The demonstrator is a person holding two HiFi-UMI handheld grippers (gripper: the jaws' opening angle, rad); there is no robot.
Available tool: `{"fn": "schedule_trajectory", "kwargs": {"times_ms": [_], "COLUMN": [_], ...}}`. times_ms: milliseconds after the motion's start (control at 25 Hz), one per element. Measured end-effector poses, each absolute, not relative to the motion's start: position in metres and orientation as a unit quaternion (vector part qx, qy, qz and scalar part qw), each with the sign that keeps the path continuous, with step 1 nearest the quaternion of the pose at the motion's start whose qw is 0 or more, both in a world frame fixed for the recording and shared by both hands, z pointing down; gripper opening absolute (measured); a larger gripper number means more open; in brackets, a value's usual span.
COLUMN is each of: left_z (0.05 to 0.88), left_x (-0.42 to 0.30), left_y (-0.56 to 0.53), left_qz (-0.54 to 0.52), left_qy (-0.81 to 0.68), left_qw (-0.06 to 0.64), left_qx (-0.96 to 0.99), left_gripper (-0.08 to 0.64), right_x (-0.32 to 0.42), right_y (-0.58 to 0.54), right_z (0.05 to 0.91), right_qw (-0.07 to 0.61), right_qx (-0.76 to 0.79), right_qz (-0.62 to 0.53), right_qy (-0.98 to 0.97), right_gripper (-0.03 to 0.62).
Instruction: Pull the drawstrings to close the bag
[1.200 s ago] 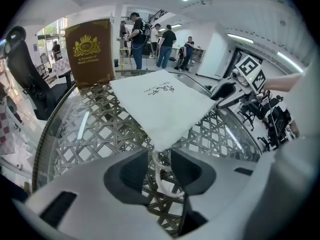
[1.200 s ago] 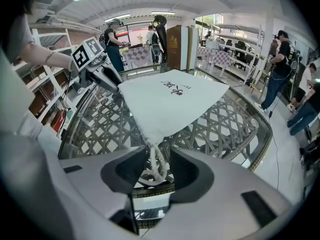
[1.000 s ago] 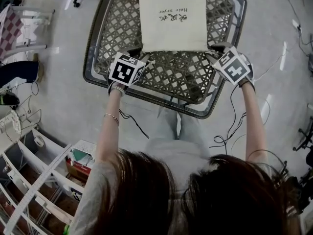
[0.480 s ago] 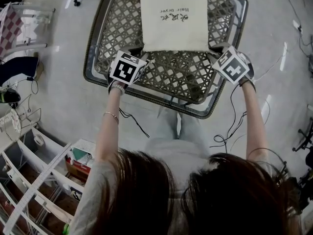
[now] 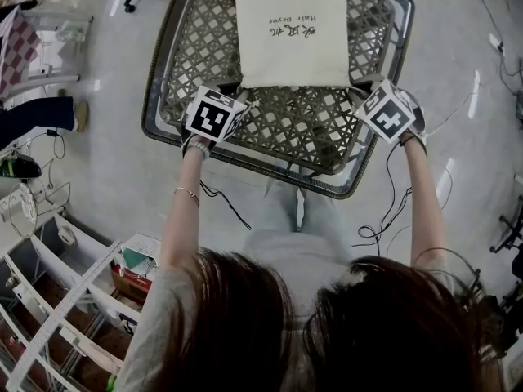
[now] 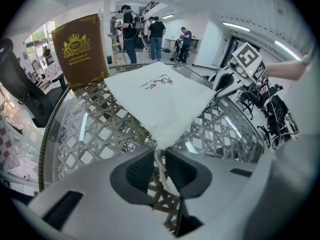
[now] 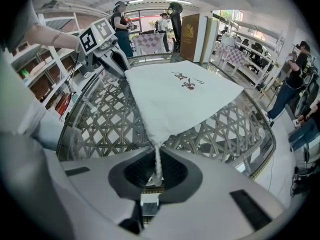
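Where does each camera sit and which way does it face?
Head view: on the person's head, facing steeply down at the bag on the lattice table; hair, forearms, left gripper, right gripper show.
Left gripper view: on that gripper, facing the bag along closing jaws, left drawstring between.
Right gripper view: likewise, jaws closing on the right drawstring.
Shared: both gripper views catch the bag and the opposite gripper.

A brown gold-crested book (image 6: 80, 49) stands upright at the lattice-topped table's (image 5: 176, 55) far end; cables (image 5: 222, 206) trail across the floor.
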State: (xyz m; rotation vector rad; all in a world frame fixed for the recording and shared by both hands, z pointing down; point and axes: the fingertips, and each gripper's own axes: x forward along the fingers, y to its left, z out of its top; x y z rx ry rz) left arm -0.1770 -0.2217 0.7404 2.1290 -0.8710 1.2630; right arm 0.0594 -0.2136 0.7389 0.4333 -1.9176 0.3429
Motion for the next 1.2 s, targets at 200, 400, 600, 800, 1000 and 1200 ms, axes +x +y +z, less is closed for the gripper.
{"fn": "schedule_trajectory", "kwargs": {"times_ms": [200,400,600,800,1000,1200], "left_z": [0.742,0.742,0.742,0.743,0.740,0.732], "left_x": [-0.179,-0.178,-0.177,-0.178,-0.178,-0.177], "left_y": [-0.220,-0.218,-0.217,-0.216,-0.218,-0.219], "left_qz": [0.475,0.483,0.490,0.515,0.514,0.515], "left_qy": [-0.312,-0.302,-0.288,-0.273,-0.277,-0.283], "left_qw": [0.258,0.251,0.250,0.233,0.227,0.216], "left_qx": [0.781,0.783,0.784,0.778,0.780,0.780], "left_gripper": [0.064,0.054,0.037,0.029,0.028,0.028], "right_x": [0.060,0.061,0.061,0.063,0.062,0.064], "right_y": [-0.215,-0.215,-0.216,-0.217,-0.218,-0.222], "right_z": [0.739,0.738,0.737,0.733,0.727,0.715], "right_qw": [0.545,0.550,0.554,0.555,0.555,0.557], "right_qx": [0.184,0.185,0.185,0.188,0.190,0.199], "right_qz": [0.142,0.139,0.136,0.130,0.125,0.106], "right_qy": [-0.805,-0.803,-0.800,-0.800,-0.800,-0.800], "right_gripper": [0.035,0.034,0.029,0.026,0.025,0.025]}}
